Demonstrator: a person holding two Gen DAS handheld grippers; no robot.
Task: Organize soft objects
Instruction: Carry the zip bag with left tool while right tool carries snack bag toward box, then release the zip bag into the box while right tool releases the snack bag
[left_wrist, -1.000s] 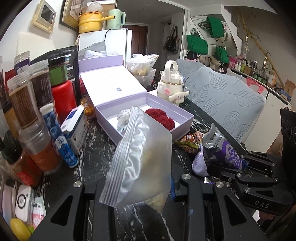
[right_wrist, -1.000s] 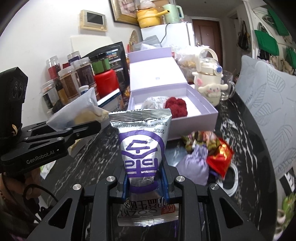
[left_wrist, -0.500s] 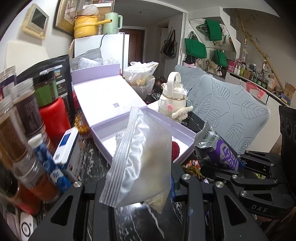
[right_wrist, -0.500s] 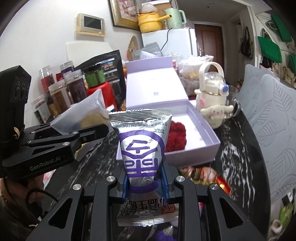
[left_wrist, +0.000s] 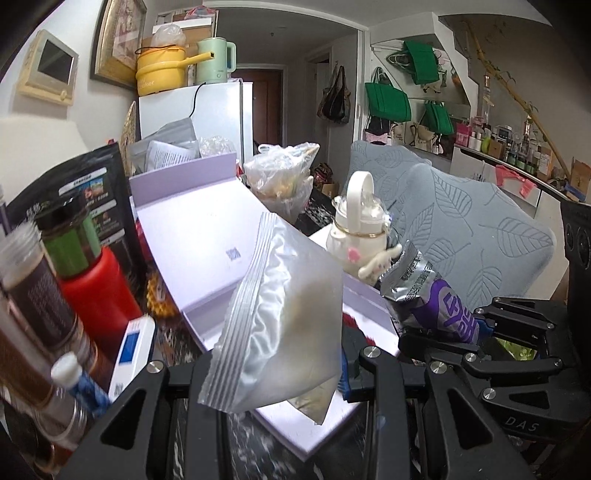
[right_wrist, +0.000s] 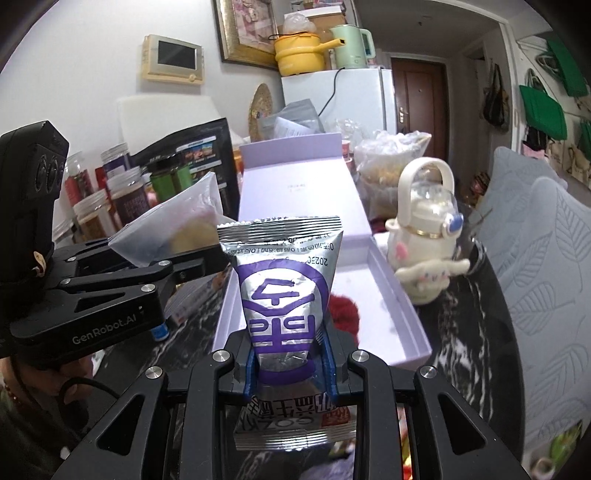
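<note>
My left gripper (left_wrist: 280, 373) is shut on a clear zip bag (left_wrist: 284, 325) with something yellowish inside, held above the near edge of an open lilac box (left_wrist: 317, 435). My right gripper (right_wrist: 291, 369) is shut on a silver and purple snack pouch (right_wrist: 284, 291), held upright over the box's near end (right_wrist: 388, 325). A red fuzzy thing (right_wrist: 343, 310) lies inside the box, mostly hidden behind the pouch. The left gripper with its bag (right_wrist: 173, 232) shows at the left of the right wrist view; the right gripper's pouch (left_wrist: 436, 302) shows at the right of the left wrist view.
Jars and a red bottle (left_wrist: 96, 306) crowd the left side. A white plush-decorated bottle (right_wrist: 424, 251) stands right of the box, a plastic bag of snacks (left_wrist: 280, 181) behind it. A grey leaf-pattern cushion (left_wrist: 472, 236) is at the right. The box's lid (left_wrist: 199, 236) stands open at the back.
Both grippers have moved forward and up toward the lilac box, each still holding its bag. The loose snacks and lilac pouch on the table have dropped out of sight.
</note>
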